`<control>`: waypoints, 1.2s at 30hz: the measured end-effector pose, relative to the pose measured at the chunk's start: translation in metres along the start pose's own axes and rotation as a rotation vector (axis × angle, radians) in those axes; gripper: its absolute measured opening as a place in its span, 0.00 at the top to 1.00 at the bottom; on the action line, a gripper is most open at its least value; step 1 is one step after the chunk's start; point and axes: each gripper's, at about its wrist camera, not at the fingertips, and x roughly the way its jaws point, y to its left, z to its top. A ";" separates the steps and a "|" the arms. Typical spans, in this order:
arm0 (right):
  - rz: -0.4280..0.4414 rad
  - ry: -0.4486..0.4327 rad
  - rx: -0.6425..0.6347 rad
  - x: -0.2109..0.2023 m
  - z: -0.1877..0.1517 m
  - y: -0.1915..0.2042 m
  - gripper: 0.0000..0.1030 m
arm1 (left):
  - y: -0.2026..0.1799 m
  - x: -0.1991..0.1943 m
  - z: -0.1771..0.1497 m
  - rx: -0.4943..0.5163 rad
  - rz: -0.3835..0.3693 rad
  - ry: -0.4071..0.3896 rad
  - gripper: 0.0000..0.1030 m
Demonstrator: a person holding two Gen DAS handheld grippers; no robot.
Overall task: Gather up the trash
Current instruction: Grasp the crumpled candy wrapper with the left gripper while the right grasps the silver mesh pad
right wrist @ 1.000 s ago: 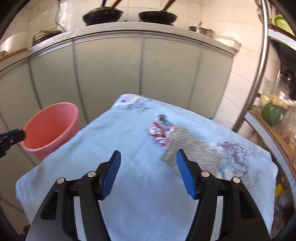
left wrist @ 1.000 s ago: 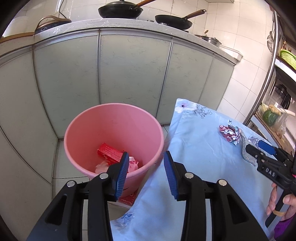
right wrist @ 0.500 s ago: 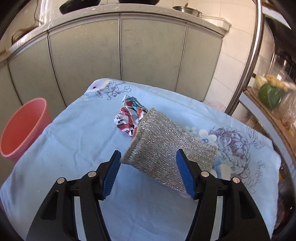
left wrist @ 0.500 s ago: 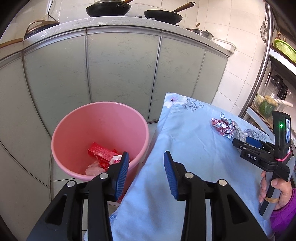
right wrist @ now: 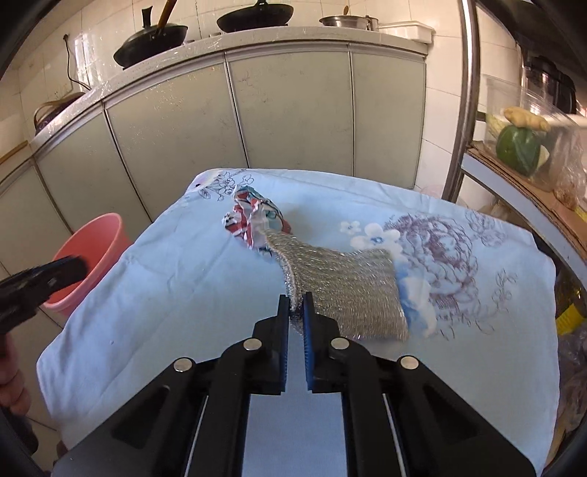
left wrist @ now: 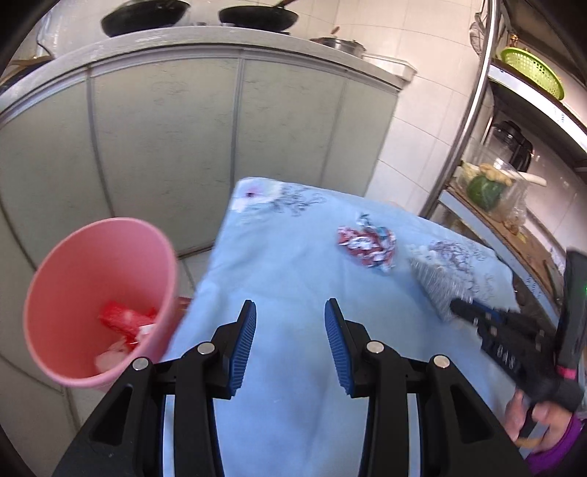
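1. Leftmost, one pink bucket (left wrist: 99, 304) stands on the floor beside the table (left wrist: 293, 264), which is draped in a pale blue flowered cloth; the same bucket (right wrist: 91, 257) appears in the right wrist view.
2. Only the left wrist view looks down into the bucket: red wrappers (left wrist: 124, 319) and some pale scraps lie at the bottom. From the right wrist view the inside is hidden.
3. Next, the left gripper (left wrist: 290, 345) hovers over the near part of the cloth, jaws spread wide with nothing between them. In the right wrist view only its dark tip (right wrist: 44, 279) shows at the left edge, in front of the bucket.
4. One crumpled wrapper (left wrist: 367, 246), printed red, white and blue, lies on the cloth; in the right wrist view this wrapper (right wrist: 253, 224) touches the far corner of the scrubber.
5. One silver mesh scrubber (right wrist: 345, 290) lies just right of it, its near left corner pinched in the right gripper (right wrist: 296, 312), whose jaws are closed tight on it.
6. Seen from the left wrist, the scrubber (left wrist: 436, 286) and right gripper (left wrist: 466, 308) are blurred, and the holding hand (left wrist: 532, 414) shows below.
7. On the counter behind, two black pans (right wrist: 150, 40) and one steel pot (right wrist: 345, 22) sit in a row.
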 end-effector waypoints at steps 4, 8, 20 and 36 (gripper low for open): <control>0.014 0.005 0.038 -0.010 -0.015 -0.013 0.93 | -0.026 0.022 0.013 0.005 -0.052 0.018 0.63; 0.030 0.003 0.057 -0.016 -0.020 -0.020 0.93 | -0.044 0.045 0.026 -0.023 -0.078 0.026 0.63; 0.062 0.035 0.068 -0.019 -0.026 -0.023 0.93 | -0.057 0.100 0.058 -0.221 -0.134 0.095 0.59; 0.067 0.052 0.076 -0.017 -0.028 -0.024 0.93 | -0.059 0.145 0.064 -0.328 -0.063 0.178 0.41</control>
